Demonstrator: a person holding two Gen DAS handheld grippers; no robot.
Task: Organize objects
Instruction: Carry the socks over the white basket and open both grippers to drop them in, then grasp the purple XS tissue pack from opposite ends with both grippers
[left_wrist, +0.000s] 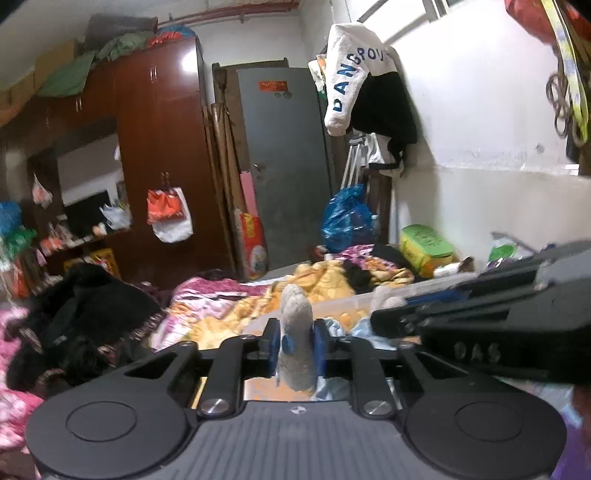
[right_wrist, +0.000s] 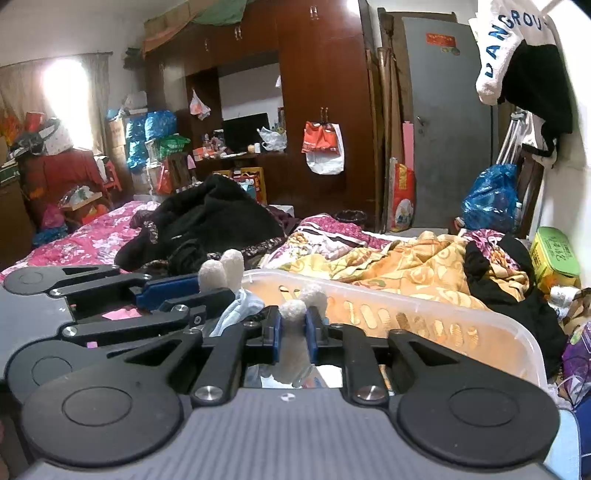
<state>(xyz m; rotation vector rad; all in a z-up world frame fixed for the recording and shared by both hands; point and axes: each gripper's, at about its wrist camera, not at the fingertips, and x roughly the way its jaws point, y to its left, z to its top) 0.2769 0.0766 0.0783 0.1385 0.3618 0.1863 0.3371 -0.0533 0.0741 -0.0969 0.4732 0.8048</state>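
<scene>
My left gripper (left_wrist: 296, 349) is clenched on a grey-white sock (left_wrist: 296, 332), long axis upright between the pads. My right gripper (right_wrist: 294, 334) grips a paler sock (right_wrist: 295, 332) likewise. Both socks hang directly above the near end of the translucent plastic basket (right_wrist: 480, 325), the right gripper nearer its middle.

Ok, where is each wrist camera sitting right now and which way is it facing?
Left wrist: behind the left gripper, facing the grey door; fingers shut on a fuzzy sock, right gripper crossing on the right.
Right wrist: behind the right gripper, facing the wardrobe; shut on another sock, left gripper at left.
Shared: clear basket, door, bed.
</scene>
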